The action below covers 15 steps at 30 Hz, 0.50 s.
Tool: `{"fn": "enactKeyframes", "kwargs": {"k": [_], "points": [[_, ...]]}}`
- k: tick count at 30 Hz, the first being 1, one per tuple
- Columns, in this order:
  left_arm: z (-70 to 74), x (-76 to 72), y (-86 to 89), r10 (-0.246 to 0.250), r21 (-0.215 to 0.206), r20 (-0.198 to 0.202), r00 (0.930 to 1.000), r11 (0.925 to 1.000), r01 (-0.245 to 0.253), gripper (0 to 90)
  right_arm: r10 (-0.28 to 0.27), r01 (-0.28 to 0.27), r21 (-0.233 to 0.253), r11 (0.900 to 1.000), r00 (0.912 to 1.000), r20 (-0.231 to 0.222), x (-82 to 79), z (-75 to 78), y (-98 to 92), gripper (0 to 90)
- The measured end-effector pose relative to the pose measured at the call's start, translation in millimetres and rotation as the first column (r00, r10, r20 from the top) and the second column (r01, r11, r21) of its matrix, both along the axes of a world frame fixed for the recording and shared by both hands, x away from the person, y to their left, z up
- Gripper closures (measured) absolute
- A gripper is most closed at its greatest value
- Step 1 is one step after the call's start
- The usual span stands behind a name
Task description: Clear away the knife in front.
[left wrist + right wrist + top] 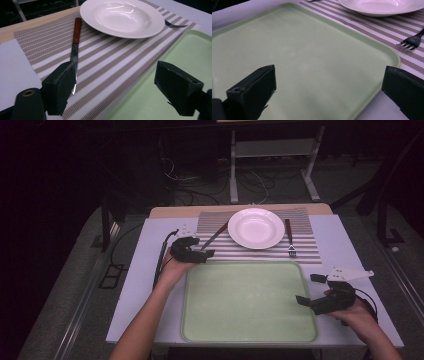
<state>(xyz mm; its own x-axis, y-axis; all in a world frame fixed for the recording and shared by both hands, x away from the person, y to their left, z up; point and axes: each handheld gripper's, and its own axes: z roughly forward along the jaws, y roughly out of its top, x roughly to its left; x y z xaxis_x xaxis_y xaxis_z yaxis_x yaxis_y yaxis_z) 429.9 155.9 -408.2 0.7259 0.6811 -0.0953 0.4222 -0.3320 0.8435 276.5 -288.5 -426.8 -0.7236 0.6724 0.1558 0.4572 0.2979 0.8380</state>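
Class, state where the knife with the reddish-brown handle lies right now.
In the high view, the knife with the reddish-brown handle lies slanted on the striped placemat, left of the white round plate, its blade tip near the left tool.

Glossy white plate point(122, 17), woven striped mat point(105, 65), matt green tray point(294, 57), wood-handled knife point(75, 37).

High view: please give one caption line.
Open left tool near knife; plate, fork, green tray.
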Motion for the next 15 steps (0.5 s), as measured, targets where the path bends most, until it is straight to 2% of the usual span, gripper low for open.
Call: {"fn": "enactKeyframes", "kwargs": {"k": [9, 15], "points": [[-1.4, 32.1, -12.8, -0.002, 0.010, -0.016, 0.9999, 1.0000, 0.002, 29.9, 0.001, -0.001, 0.005, 1.000, 1.0000, -0.003, 0.1, -0.1, -0.6, 0.0], [-0.5, 53.9, -20.9, 0.009, 0.031, -0.026, 0.9996, 0.9995, -0.008, 39.0, 0.002, -0.002, 0.007, 1.000, 1.0000, -0.002, 0.3, 0.0, -1.4, 0.0]]}}
